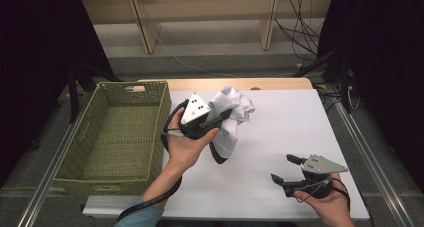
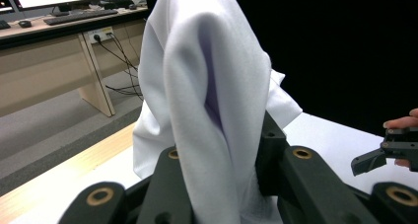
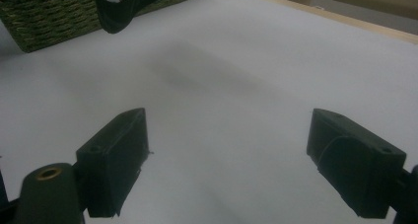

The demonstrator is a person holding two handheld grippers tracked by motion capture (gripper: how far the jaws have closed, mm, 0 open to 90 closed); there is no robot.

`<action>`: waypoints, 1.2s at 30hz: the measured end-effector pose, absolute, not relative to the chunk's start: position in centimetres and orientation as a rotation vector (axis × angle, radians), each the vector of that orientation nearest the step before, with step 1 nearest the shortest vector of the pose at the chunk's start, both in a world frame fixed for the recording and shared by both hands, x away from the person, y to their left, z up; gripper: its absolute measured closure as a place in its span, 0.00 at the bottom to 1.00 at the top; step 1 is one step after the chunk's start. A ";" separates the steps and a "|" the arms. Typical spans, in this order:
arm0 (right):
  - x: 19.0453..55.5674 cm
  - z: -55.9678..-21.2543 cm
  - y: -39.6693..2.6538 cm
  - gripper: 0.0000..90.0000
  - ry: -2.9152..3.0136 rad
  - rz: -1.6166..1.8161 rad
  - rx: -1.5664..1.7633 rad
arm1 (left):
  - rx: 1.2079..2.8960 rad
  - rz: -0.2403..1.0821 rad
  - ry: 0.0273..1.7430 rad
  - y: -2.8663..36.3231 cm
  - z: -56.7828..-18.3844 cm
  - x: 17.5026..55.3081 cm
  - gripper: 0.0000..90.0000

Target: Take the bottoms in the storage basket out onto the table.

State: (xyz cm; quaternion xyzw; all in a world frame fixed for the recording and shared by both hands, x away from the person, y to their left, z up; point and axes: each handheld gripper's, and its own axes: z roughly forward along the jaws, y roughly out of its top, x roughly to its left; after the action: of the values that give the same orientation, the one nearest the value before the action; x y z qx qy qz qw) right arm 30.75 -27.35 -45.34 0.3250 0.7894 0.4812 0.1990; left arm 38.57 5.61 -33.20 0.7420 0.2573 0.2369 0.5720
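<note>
left claw [image 1: 226, 114]: pinching crumpled white cloth [image 1: 231, 118], lifted beside green woven basket [image 1: 120, 132] | right claw [image 1: 285, 168]: spread, near bench's [image 1: 280, 122] front-right corner

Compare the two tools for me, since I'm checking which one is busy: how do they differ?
The left tool is shut on the white cloth and raised beside the green basket; the right tool is open with nothing between its jaws and sits low, near the table's front edge. Both are black with a grey plate on top.

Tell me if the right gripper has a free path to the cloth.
Probably yes: the right gripper is open, bare table lies between it and the cloth held up by the left gripper.
</note>
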 end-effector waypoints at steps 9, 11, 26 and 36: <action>30.8 -45.3 -27.3 0.19 2.208 1.346 0.909 | 1.764 0.532 0.606 5.1 -34.2 38.9 0.83; 30.8 -45.4 -27.3 0.19 2.207 1.350 0.908 | 1.772 0.530 0.604 5.0 -34.3 38.9 0.83; 30.8 -45.4 -27.3 0.19 2.207 1.350 0.907 | 1.796 0.517 0.606 4.5 -35.1 39.2 0.83; 30.8 -45.4 -27.4 0.19 2.207 1.348 0.908 | 1.823 0.506 0.609 4.1 -35.9 39.4 0.83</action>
State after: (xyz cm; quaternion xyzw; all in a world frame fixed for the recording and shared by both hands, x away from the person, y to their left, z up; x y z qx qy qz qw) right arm 30.78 -27.37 -45.36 0.3246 0.7891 0.4821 0.1990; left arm 39.40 4.10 -35.94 0.7687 0.2570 0.2134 0.5454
